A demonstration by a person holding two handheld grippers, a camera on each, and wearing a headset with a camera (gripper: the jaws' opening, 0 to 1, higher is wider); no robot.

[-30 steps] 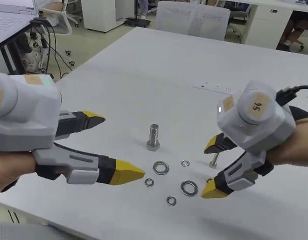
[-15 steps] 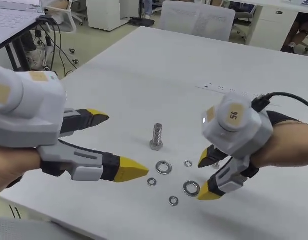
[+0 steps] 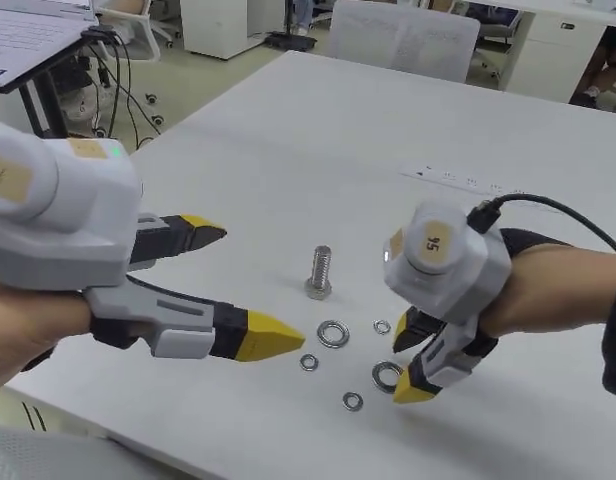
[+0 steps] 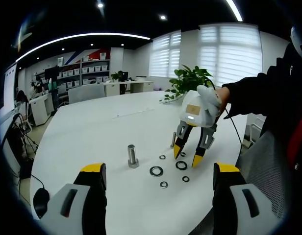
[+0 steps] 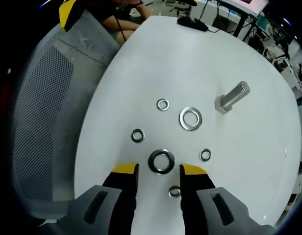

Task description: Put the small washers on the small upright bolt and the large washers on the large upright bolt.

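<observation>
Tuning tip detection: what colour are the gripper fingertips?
Yellow, on left gripper and right gripper; clearest in head view.

- Bolts: two, both upright, a large bolt and a small bolt.
- Large washers: two in the right gripper view, a near large washer and a far large washer at its 1 o'clock.
- Small washers: four, at 12, 10, 3 and 5 o'clock of the near large washer (six washers in all).
- Grippers: two, the left gripper and the right gripper.
</observation>
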